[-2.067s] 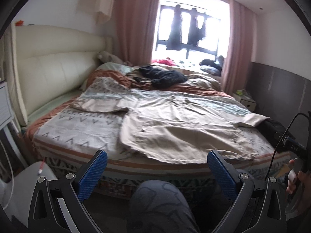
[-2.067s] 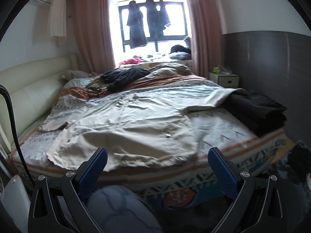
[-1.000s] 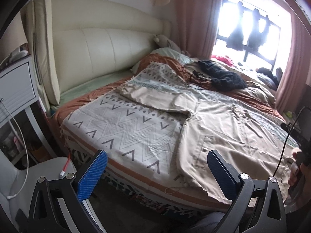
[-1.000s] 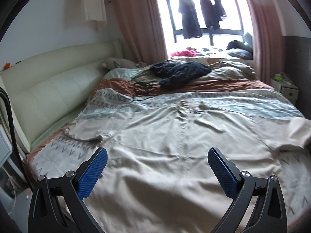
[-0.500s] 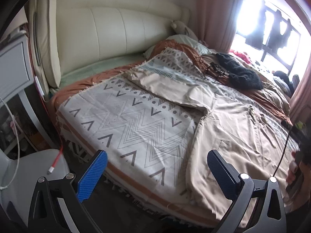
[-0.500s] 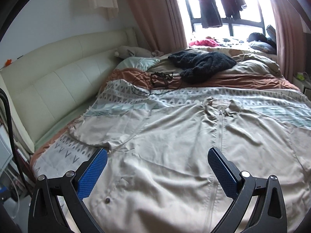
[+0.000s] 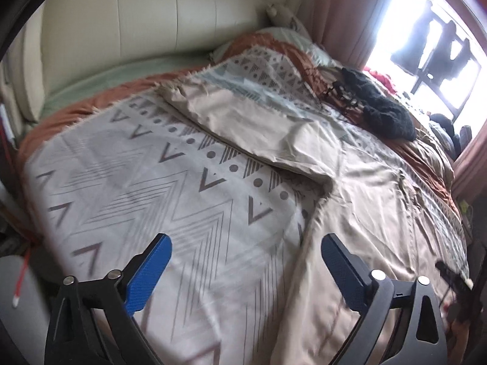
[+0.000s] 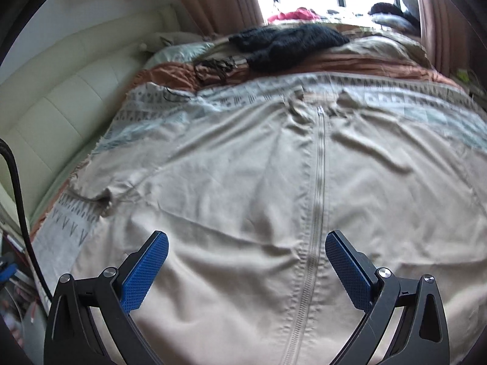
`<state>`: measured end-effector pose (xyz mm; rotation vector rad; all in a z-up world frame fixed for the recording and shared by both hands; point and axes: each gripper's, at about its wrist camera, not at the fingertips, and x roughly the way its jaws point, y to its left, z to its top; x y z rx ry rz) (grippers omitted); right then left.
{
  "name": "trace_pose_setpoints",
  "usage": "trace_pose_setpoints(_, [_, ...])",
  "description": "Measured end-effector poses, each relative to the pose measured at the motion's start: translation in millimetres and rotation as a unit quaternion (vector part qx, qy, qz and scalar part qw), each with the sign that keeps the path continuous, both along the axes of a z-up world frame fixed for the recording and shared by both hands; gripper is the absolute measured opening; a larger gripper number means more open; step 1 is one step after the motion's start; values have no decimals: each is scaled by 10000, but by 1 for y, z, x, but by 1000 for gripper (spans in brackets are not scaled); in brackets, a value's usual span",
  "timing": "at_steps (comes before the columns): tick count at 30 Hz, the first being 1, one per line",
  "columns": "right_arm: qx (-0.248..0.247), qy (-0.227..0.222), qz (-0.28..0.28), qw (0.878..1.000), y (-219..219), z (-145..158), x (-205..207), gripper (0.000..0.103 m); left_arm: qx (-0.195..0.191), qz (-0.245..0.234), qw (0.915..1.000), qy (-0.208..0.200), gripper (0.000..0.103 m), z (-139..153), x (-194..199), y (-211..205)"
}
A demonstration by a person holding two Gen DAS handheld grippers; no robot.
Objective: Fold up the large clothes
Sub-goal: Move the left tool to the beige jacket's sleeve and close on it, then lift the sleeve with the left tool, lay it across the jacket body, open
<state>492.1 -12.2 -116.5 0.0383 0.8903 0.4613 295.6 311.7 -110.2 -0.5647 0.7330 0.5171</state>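
Note:
A large beige zip-front jacket (image 8: 243,188) lies spread flat on the bed, its zipper (image 8: 316,188) running up the middle toward the collar. In the left wrist view the jacket (image 7: 374,213) fills the right side, with its left sleeve (image 7: 249,121) stretched toward the headboard. My left gripper (image 7: 246,252) hovers over the patterned blanket (image 7: 146,182) just beside the jacket's left edge; its jaws are wide and closing, with no cloth pinched. My right gripper (image 8: 246,252) hangs open above the jacket's lower front, nothing between its blue pads (image 8: 146,270).
A cream padded headboard (image 7: 137,24) bounds the bed on the left. A black knitted garment (image 8: 289,42) and tangled cords (image 8: 216,67) lie at the far side near the window. A cable (image 8: 18,188) hangs at the left edge.
Both grippers have dropped and moved in closer over the bed. The left one now sits over the blanket by the jacket's side edge; the right one is low above the zipper.

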Motion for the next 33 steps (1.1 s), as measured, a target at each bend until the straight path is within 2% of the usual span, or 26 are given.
trace_pose_setpoints(5, [-89,345,27,9994,-2,-24,14,103,-277,28,9996,2,93,-24,41,40])
trace_pose_setpoints(11, [-58,620,81,9980,-3,-39,24,100,-640,339,9973,71,81,-53,80,109])
trace_pose_setpoints(17, [-116,890,75,9959,-3,-46,23,85,-812,728,9940,49,74,-71,113,177])
trace_pose_setpoints(19, [-70,901,-27,9959,-6,-46,24,75,-857,762,9934,62,71,-78,124,194])
trace_pose_setpoints(21, [-32,954,-194,9952,-9,-48,26,71,-894,910,9917,152,64,-87,133,212])
trace_pose_setpoints(25, [-96,1038,-417,9937,-12,-51,30,68,-803,1095,9907,73,62,-91,151,244])
trace_pose_setpoints(26, [-120,1057,-433,9934,-11,-52,31,68,-656,1133,9912,181,58,-91,156,250])
trace_pose_setpoints(28, [-166,1069,-439,9932,-8,-51,31,66,-367,1314,9892,529,27,-93,164,263])
trace_pose_setpoints(29, [-168,1101,-436,9928,-6,-49,33,64,-351,1383,9883,536,23,-92,164,270])
trace_pose_setpoints(31, [-23,1211,-375,9919,2,-45,37,53,-474,1426,9879,386,4,-86,162,280])
trace_pose_setpoints(33, [99,1227,-322,9919,10,-39,38,52,-440,1399,9888,277,3,-74,161,282])
